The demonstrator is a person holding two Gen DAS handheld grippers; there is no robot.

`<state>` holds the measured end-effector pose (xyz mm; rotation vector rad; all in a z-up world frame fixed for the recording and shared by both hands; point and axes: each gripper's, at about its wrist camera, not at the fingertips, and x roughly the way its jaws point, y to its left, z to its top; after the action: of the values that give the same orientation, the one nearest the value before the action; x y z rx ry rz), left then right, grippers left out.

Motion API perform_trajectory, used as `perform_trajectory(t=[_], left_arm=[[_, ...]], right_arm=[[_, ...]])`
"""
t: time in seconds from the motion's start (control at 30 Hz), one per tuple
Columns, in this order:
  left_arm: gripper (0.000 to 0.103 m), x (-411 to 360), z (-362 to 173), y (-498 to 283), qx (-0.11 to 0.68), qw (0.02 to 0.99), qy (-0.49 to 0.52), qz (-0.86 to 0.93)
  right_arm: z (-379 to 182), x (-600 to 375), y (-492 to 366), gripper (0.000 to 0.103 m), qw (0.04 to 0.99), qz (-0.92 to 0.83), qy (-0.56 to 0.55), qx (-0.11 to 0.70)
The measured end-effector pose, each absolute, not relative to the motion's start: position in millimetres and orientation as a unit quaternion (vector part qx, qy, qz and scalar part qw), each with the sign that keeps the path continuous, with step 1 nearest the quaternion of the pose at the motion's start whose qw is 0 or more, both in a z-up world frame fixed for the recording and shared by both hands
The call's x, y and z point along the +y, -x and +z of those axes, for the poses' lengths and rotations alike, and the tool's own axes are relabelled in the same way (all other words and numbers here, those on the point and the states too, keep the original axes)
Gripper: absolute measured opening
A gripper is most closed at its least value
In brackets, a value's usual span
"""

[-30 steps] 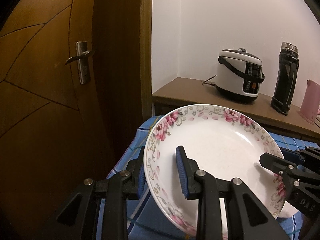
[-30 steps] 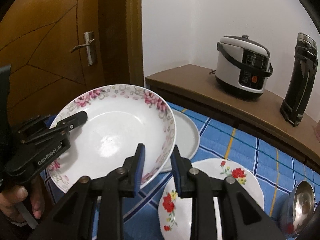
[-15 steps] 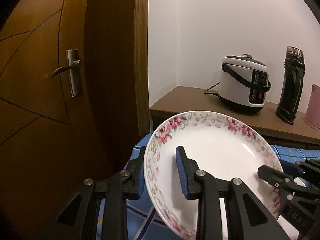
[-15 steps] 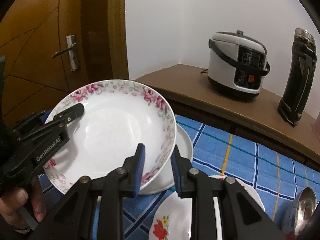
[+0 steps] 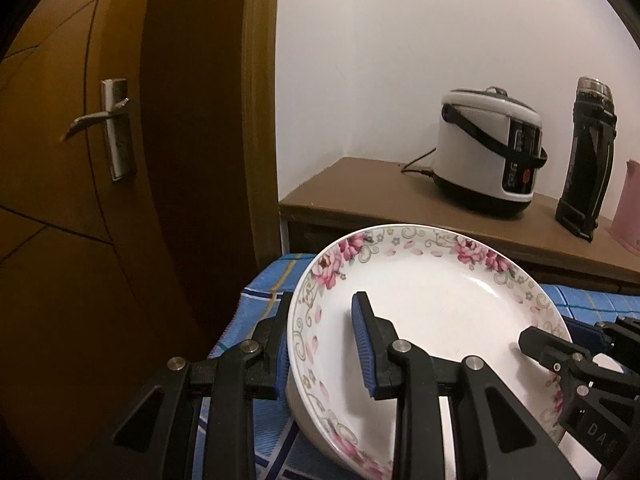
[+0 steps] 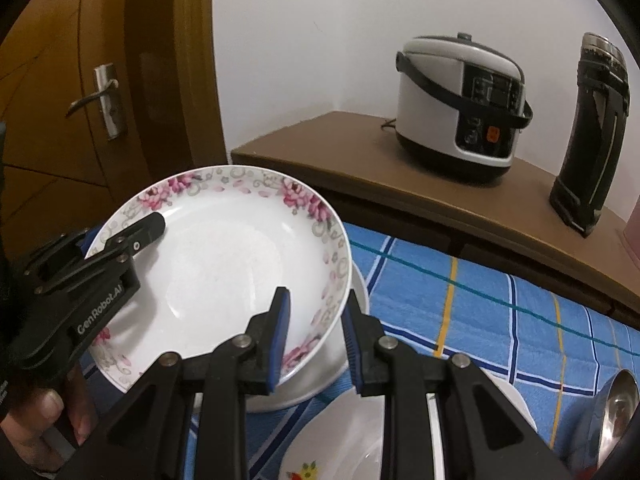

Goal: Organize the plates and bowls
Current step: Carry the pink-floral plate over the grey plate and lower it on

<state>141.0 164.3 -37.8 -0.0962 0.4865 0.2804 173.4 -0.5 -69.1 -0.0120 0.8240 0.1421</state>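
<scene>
Item: pink-flowered plate (image 6: 224, 264), white, deep, with a rose-and-scroll border; held tilted above the bench (image 6: 500, 320), which is covered by a blue checked cloth. Left claw (image 5: 322, 354): clenched on the plate's left rim, one blue pad under the rim and the other inside the well; a person's hand (image 6: 38, 420) grips its handle at the lower left of the right wrist view. Right claw (image 6: 316, 340): grasping the same plate at the opposite rim, one pad inside the well, the other just outside the edge. Beneath the plate's right edge: a plain white plate (image 6: 316, 384) lying flat on the cloth, partly covered by the held plate. Near it, toward the camera: a red-flowered plate (image 6: 340, 440), only partly in view between the right claw's fingers. Lower right corner of the right wrist view: a steel bowl (image 6: 616, 412), cut off by the frame. Behind the bench: a brown wooden shelf (image 6: 360, 160) carrying a white rice cooker (image 6: 456, 108), a tall black flask (image 6: 592, 132) and a pink container (image 5: 628, 208) at the frame's edge. Left background: a wooden door (image 5: 52, 200) with a metal lever handle (image 5: 108, 124).
</scene>
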Motion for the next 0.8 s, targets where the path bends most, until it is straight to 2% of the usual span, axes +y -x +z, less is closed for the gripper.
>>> perform_trajectory(t=[0.8], left_arm=[[0.031, 173.3, -60.8, -170.5, 0.309, 0.942, 0.070, 0.112]], right_arm=[[-86.0, 0.3, -196.3, 0.026, 0.890, 0.050, 0.016, 0.453]])
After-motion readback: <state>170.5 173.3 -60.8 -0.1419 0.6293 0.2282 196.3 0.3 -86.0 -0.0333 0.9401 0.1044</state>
